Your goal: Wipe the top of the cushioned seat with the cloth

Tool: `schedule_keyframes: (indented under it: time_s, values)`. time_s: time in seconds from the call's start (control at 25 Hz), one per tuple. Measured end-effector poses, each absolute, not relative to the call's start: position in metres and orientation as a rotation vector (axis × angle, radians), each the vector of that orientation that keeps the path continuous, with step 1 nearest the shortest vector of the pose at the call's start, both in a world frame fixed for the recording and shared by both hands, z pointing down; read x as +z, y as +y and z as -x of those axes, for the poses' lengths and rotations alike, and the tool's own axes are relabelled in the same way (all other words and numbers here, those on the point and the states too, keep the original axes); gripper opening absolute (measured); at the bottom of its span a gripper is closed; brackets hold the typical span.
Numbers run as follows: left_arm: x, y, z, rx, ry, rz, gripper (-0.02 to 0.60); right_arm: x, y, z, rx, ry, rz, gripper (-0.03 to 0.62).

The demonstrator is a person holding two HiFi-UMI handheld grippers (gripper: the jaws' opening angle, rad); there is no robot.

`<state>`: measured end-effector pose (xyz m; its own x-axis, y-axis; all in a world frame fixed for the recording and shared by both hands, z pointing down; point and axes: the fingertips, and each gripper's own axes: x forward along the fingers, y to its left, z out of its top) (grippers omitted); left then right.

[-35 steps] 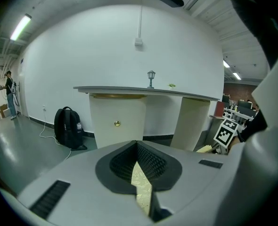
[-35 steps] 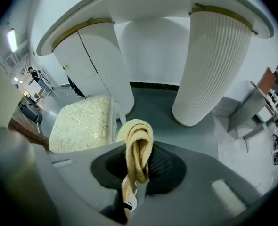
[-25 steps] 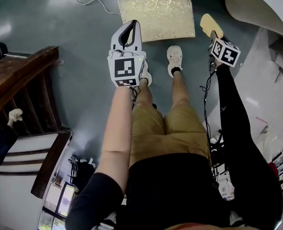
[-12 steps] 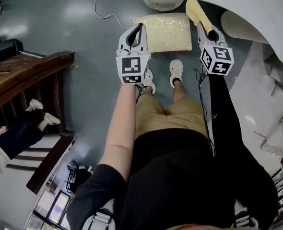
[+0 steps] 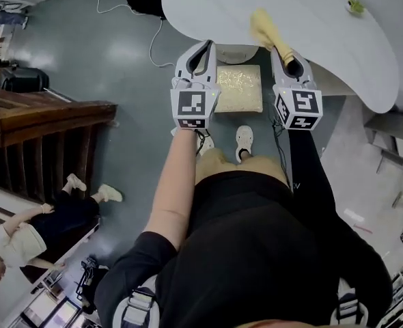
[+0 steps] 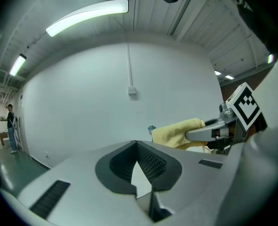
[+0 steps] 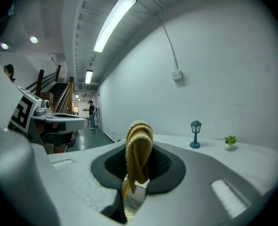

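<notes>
Cloth, yellow and folded into a thick loop, is pinched between the jaws of the right gripper; the jaws clamp its lower part and the loop stands up out of them. In the head view the right gripper points forward and the cloth sticks out over the near edge of the white table. The left gripper has its jaws drawn together at the tips with nothing between them; only a thin wedge of table shows lower down. From that view the cloth appears to its right.

In the head view the left gripper is level with the right one. The cushioned seat, gold and patterned, lies between them on the grey floor, partly under the table's near edge and just ahead of the person's shoes. The cloth seems raised well clear of the seat, though height is hard to judge here.

On the table a small lamp figure stands beside a tiny potted plant. A wooden stair rail runs at the left.
</notes>
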<state>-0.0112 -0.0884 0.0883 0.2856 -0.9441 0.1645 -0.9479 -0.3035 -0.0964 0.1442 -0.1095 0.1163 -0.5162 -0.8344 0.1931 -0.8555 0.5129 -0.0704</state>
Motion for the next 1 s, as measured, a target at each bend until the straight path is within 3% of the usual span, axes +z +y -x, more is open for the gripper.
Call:
schedule_keyframes:
  time_s: [0.32,1.0]
  values:
    - [0.039,-0.088,0.005,0.218,-1.938,-2.535,0.008,0.074,-0.114,-0.153,0.071,-2.684,-1.423,0.057]
    - [0.020,-0.079,0.002,0.174,-1.981,-2.564,0.008,0.061,-0.108,-0.158,0.015,-2.699,-1.416,0.057]
